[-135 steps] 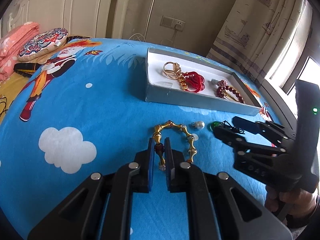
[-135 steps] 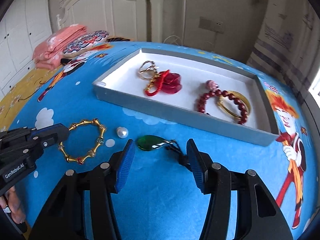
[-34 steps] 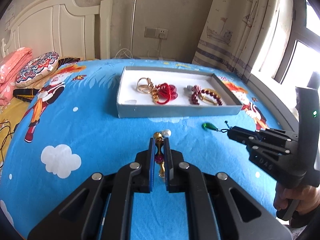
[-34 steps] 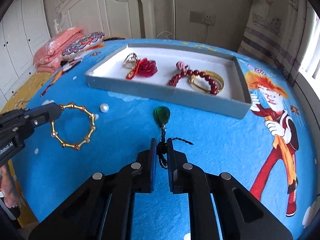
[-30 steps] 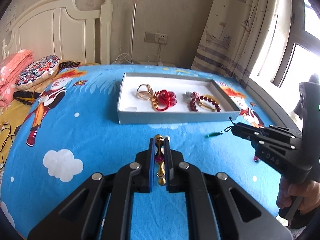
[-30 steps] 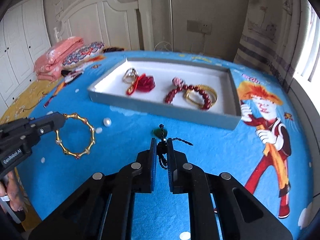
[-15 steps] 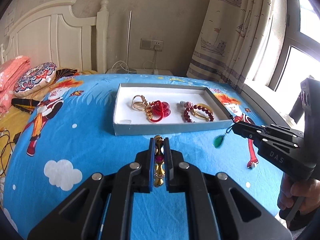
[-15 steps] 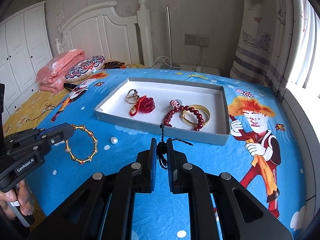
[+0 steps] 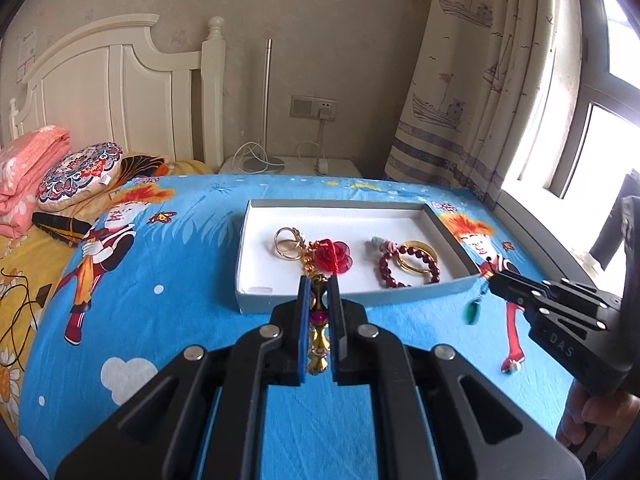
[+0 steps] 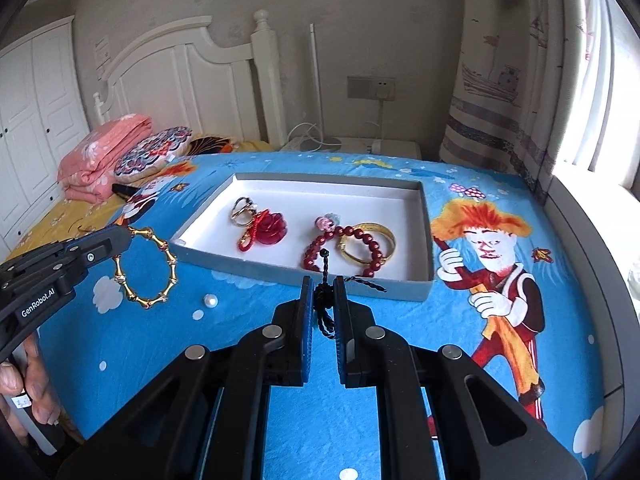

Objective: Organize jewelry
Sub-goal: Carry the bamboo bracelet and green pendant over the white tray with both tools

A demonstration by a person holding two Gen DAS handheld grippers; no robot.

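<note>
My left gripper (image 9: 319,290) is shut on a gold bamboo-link bracelet (image 9: 318,322), which hangs clear of the blue bedsheet in the right wrist view (image 10: 146,268), left of the tray. My right gripper (image 10: 320,286) is shut on the black cord (image 10: 323,304) of a green pendant (image 9: 472,313). The pendant dangles below the right gripper (image 9: 496,279), by the tray's front right corner. The grey tray (image 10: 304,270) lies ahead with a gold ring keychain with a red rose (image 10: 268,226), a red bead bracelet (image 10: 340,246) and a gold bangle (image 10: 370,242) inside.
A loose pearl (image 10: 210,301) lies on the sheet in front of the tray's left corner. A patterned cushion (image 9: 78,176) and folded pink blanket (image 10: 102,158) sit at the far left by the headboard. Curtain and window ledge (image 10: 580,240) bound the right side.
Both grippers have risen with their pieces. The green pendant has come off the sheet and now hangs free; the bracelet hangs higher above the bed. The pearl stays on the sheet.
</note>
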